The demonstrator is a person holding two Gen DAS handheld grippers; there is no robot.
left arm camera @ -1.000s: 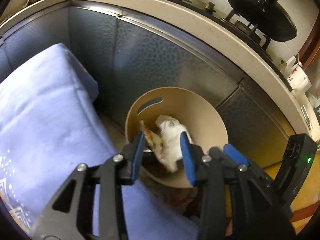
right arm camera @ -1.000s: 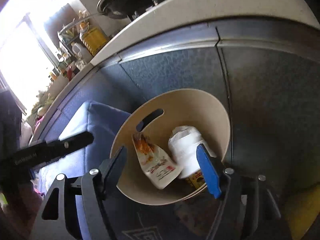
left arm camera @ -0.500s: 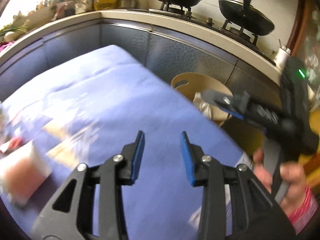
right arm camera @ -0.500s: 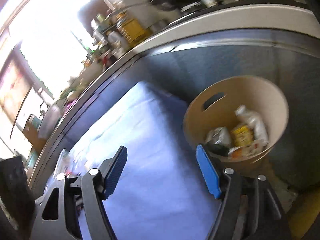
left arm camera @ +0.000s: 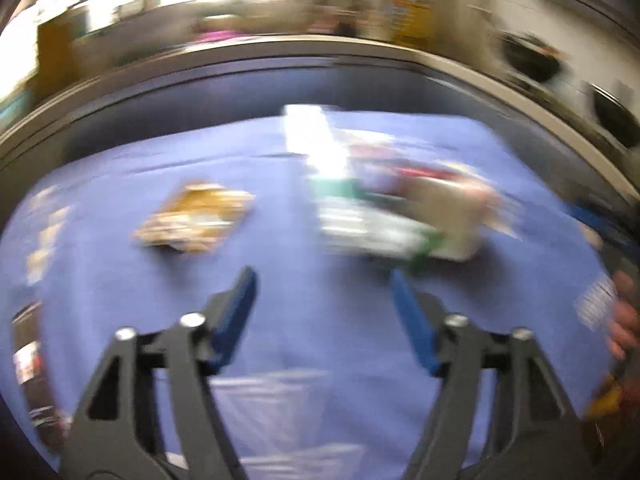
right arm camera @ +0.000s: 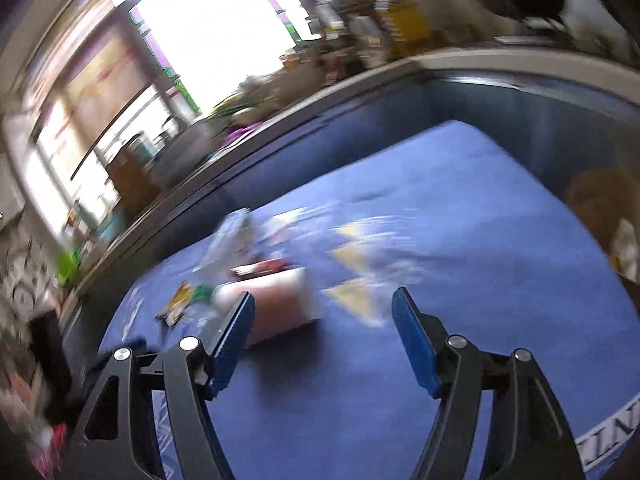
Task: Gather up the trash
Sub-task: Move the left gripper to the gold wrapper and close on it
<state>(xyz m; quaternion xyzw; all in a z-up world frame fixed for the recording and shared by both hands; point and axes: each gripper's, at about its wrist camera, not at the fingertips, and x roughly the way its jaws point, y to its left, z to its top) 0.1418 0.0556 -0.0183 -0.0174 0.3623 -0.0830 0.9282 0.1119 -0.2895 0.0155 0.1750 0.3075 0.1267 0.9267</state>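
Observation:
Both views are motion-blurred. My left gripper (left arm camera: 324, 288) is open and empty above the blue cloth (left arm camera: 320, 344). Ahead of it lie a yellow-brown wrapper (left arm camera: 192, 220) at left and a green-and-white packet (left arm camera: 372, 224) beside a pale box (left arm camera: 452, 216) at right. My right gripper (right arm camera: 324, 312) is open and empty above the same cloth (right arm camera: 460, 272). A pinkish-white box (right arm camera: 276, 304) lies just past its left finger, with a yellow wrapper (right arm camera: 178, 300) and other blurred trash beyond. The tan bin (right arm camera: 608, 216) with trash in it shows at the right edge.
A grey counter front (left arm camera: 240, 96) curves round the far side of the cloth, with pans (left arm camera: 528, 60) on the stove at right. A dark strip (left arm camera: 32, 376) lies at the cloth's left edge. A bright window (right arm camera: 216, 28) and cluttered counter stand behind.
Both grippers have swung left, away from the tan bin and over the blue cloth. The left gripper's jaws have opened wider. Loose trash on the cloth has come into view.

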